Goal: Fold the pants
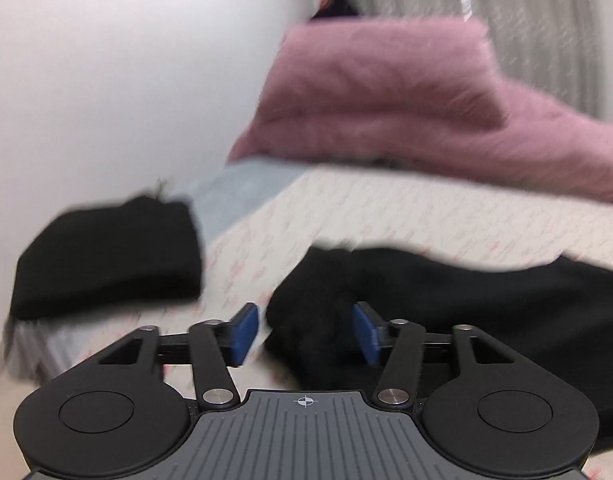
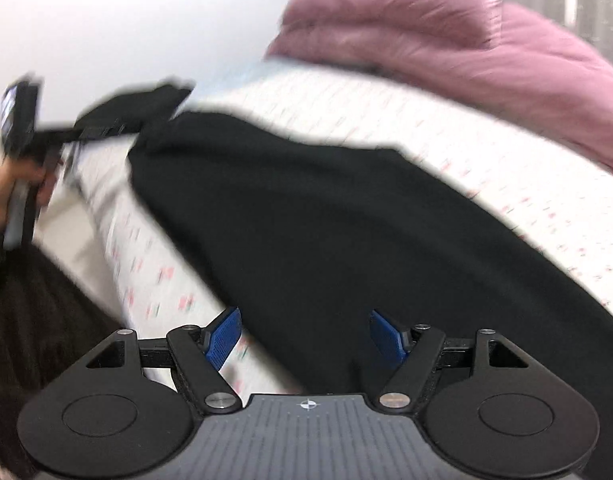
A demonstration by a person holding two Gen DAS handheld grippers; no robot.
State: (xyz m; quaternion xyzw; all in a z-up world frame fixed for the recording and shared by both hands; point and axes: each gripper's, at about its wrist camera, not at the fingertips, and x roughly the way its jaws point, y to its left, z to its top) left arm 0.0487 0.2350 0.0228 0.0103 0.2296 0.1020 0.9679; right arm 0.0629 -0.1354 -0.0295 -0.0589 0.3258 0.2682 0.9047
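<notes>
**Pants fold: one bundle set aside, the garment in hand barely begun**

Left wrist view, read from the left. A compact black folded bundle (image 1: pixel 106 256) is seen ahead and to the left of the left gripper (image 1: pixel 304 330), near the edge of the bed sheet (image 1: pixel 386 216). Judged to be a finished item; whether it is pants cannot be told. Directly ahead of this gripper, a bunched end of the black pants (image 1: pixel 446 292) lies between the two blue pads (image 1: pixel 245 334). A strip of sheet shows between the left pad and the cloth; at the right pad contact cannot be resolved through the blur. The jaws are read as standing apart, with the cloth not clamped. Beyond and to the right, a pink blanket (image 1: pixel 386 100) is heaped at the far side of the bed.

Right wrist view, from the left. The person's hand (image 2: pixel 10 196) is seen far left on the other tool, whose tip meets the far end of the pants. The pants spread broad and mostly flat from there down to the right gripper (image 2: pixel 304 340). That gripper's pads stand wide apart, with black cloth beneath and between them but no pinch evident.

Assessment: no crease or doubled layer is visible in this garment. The lengthwise and crosswise folds are judged still outstanding.
</notes>
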